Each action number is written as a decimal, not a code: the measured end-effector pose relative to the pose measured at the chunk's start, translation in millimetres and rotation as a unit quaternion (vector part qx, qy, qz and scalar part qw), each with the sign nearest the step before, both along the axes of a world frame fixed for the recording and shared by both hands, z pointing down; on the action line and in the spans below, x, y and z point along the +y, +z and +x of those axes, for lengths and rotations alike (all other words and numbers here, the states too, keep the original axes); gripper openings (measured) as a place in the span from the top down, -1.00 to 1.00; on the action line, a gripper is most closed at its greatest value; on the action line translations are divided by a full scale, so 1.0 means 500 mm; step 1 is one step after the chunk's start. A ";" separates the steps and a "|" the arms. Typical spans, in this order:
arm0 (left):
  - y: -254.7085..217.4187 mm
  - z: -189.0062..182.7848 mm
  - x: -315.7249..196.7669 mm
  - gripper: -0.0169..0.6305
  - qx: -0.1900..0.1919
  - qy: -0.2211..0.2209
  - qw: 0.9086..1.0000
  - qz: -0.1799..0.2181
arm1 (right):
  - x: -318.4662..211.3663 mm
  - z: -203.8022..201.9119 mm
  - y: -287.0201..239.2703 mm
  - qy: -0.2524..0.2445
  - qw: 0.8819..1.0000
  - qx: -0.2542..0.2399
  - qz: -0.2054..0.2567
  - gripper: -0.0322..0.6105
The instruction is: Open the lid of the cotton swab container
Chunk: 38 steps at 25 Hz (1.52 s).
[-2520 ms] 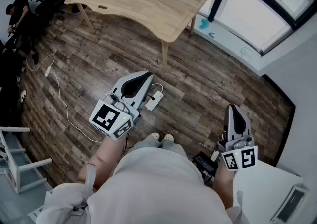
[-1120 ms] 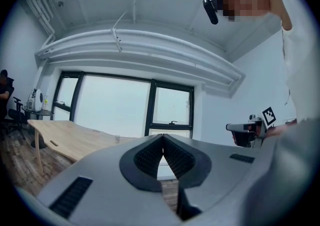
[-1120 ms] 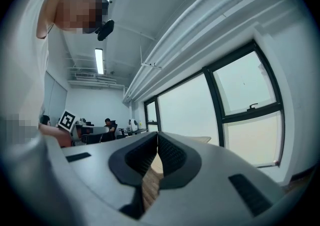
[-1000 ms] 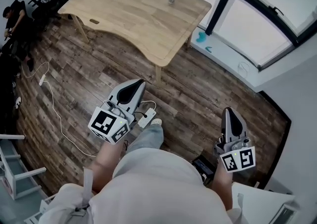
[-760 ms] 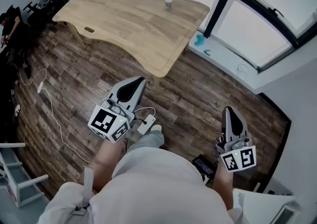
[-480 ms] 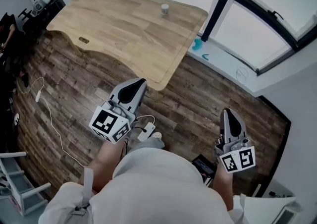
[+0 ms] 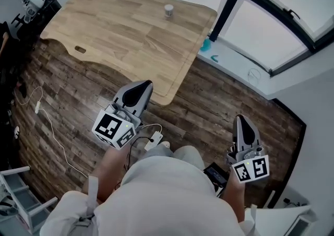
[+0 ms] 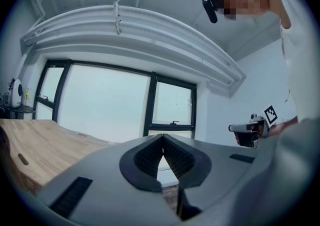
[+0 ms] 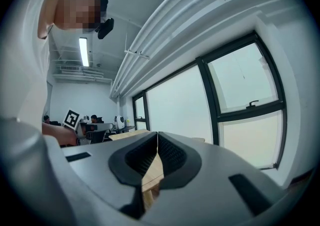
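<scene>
Pointing at the table (image 7: 104, 31) from its near edge, the left gripper (image 7: 142, 86) has jaws together and empty, the container (image 7: 168, 10) stands upright on the table's far right part, and the right gripper (image 7: 243, 121) is likewise closed, empty.

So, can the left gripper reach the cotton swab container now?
Probably not yet: the cotton swab container stands far across the table, the left gripper only at its near edge. Nothing else lies between them.

White short-sleeved top (image 7: 167, 198) and pale grey trousers (image 7: 185, 152) worn; left hand-held gripper (image 7: 143, 85) and right hand-held gripper (image 7: 243, 120) grey, each bearing a black-and-white marker cube.
</scene>
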<state>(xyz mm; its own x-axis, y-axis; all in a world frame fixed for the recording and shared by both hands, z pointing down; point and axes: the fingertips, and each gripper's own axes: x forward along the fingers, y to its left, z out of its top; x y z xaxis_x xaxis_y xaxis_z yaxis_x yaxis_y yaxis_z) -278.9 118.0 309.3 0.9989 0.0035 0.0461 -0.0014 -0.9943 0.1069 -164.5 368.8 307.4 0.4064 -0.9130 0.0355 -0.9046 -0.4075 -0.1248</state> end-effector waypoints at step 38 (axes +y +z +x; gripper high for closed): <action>0.000 0.267 -0.075 0.91 -0.009 -0.198 0.980 0.001 | -0.183 0.446 0.019 -0.214 0.976 -0.027 0.007 0.83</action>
